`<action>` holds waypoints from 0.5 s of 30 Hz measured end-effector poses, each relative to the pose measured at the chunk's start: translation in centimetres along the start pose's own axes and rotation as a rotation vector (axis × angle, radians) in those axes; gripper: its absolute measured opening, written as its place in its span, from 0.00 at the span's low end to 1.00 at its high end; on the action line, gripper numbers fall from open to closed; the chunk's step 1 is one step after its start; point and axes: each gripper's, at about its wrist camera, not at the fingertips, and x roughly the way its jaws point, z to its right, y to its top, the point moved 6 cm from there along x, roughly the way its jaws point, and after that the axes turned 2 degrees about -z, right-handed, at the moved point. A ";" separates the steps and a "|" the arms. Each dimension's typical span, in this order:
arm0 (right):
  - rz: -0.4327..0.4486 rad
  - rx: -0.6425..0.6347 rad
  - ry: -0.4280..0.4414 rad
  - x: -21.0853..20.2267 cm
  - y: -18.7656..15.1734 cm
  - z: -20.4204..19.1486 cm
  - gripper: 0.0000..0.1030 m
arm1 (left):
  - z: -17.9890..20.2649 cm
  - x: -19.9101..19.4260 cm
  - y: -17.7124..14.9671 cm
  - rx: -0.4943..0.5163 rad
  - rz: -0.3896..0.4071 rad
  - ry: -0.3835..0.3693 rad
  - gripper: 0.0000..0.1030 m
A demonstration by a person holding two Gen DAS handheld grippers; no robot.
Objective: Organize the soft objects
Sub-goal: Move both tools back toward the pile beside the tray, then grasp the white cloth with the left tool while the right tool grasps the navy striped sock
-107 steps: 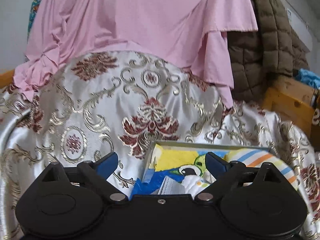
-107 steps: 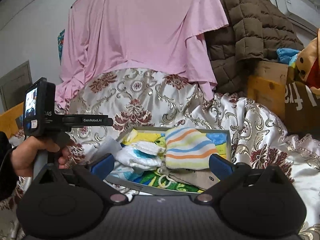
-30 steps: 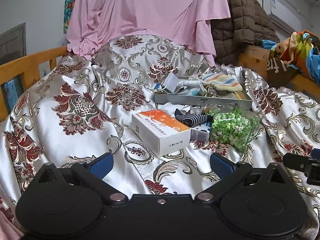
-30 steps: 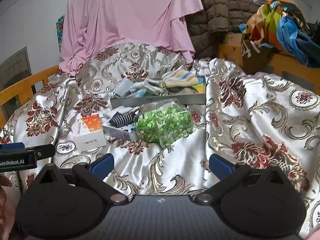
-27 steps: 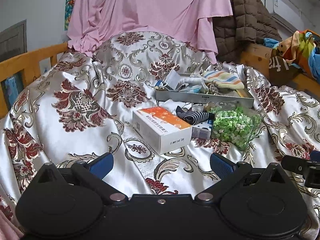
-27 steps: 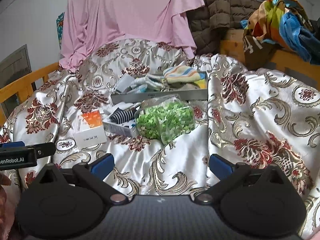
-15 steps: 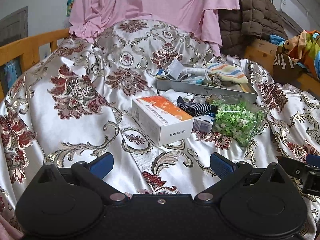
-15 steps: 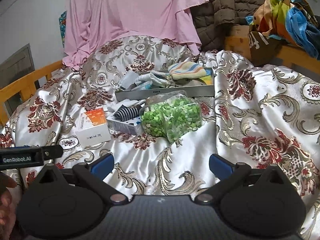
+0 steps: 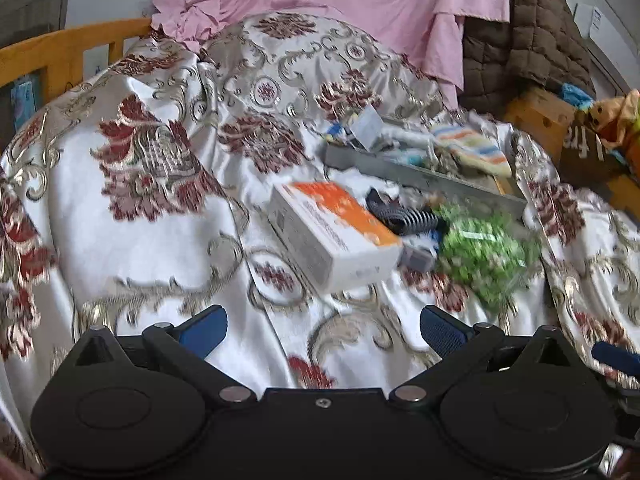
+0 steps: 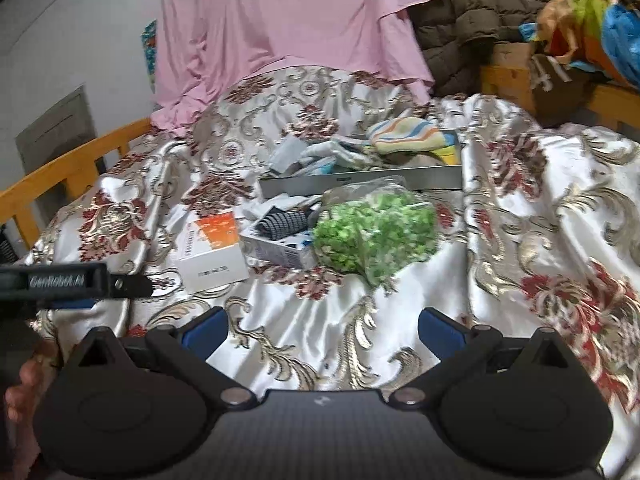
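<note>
A grey tray [image 9: 420, 178] [image 10: 360, 184] sits on the brocade bedspread and holds a striped cloth [image 9: 472, 150] [image 10: 404, 132] and other soft items. In front of it lie a dark striped sock [image 9: 400, 214] [image 10: 284, 224], a clear bag of green pieces [image 9: 484, 252] [image 10: 376, 228] and a white and orange box [image 9: 332, 236] [image 10: 212, 248]. My left gripper [image 9: 322, 328] is open and empty, short of the box. My right gripper [image 10: 322, 330] is open and empty, short of the bag.
A small blue and white carton [image 10: 276, 250] lies under the sock. A pink sheet [image 10: 288, 20] and a brown quilted coat [image 9: 524, 48] hang behind. A wooden bed rail [image 9: 72, 48] runs at the left. Colourful clothes [image 10: 592, 16] pile at the right.
Both grippers pulled back from the tray earlier and now drift forward toward the items on the bedspread. Both stay open and empty.
</note>
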 end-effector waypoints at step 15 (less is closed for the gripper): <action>0.033 -0.268 0.037 8.2 4.6 -2.0 1.00 | -1.8 8.3 9.6 -0.014 0.049 -0.071 0.99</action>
